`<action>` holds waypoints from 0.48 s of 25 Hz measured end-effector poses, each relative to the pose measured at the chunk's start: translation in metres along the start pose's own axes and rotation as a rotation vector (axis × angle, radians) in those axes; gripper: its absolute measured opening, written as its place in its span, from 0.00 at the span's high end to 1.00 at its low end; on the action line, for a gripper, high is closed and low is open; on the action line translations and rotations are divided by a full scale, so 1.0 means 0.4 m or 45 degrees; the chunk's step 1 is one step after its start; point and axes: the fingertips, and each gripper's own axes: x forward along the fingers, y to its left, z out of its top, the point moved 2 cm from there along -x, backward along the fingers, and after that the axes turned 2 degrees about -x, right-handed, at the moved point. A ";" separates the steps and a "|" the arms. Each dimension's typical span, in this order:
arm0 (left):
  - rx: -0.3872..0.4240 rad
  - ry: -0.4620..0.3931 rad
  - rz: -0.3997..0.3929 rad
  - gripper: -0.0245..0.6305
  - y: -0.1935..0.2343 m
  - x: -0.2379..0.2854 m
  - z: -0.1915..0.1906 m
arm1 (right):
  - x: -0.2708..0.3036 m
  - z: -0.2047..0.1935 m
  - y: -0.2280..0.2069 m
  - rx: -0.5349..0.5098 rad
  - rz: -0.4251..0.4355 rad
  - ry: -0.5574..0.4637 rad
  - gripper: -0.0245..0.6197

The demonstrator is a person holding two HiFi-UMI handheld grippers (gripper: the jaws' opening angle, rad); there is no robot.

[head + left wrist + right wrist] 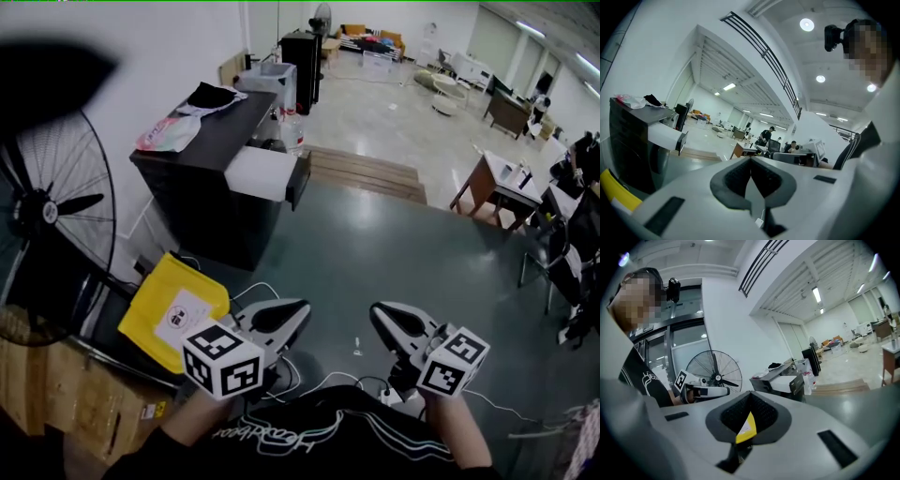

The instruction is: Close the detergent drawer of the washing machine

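Close against our dark shirt we hold both tools low over the grey floor (375,253). Our left gripper (298,310) has its jaws pressed together at the tips, and its own view shows only floor through the small gap behind the pads, so it grips nothing. Our right gripper (378,315) is the same, with tips meeting and nothing held. The yellow seen through its gap is the yellow bag (173,305), which lies on the floor beyond the left gripper. White cables (309,380) trail across the floor under the two tools. At far left a fan (56,206) stands above a cardboard box (66,394). Well apart from both grippers, further up the head view, we see the black washer (202,202). Its white drawer (261,173) is pulled out from the upper front and juts towards the open room, its dark front panel at the outer end. On top of the washer lie a pale printed bundle (173,131) and a black cloth (211,96). Neither gripper touches the drawer.
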 end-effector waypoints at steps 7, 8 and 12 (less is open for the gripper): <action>0.026 -0.051 0.004 0.93 0.046 0.017 0.048 | 0.049 0.035 -0.039 -0.031 0.012 -0.014 0.92; 0.020 -0.058 0.013 0.93 0.055 0.023 0.052 | 0.058 0.037 -0.048 -0.032 0.021 -0.011 0.92; 0.017 -0.091 0.062 0.93 0.098 0.058 0.082 | 0.104 0.053 -0.103 -0.047 0.064 0.001 0.92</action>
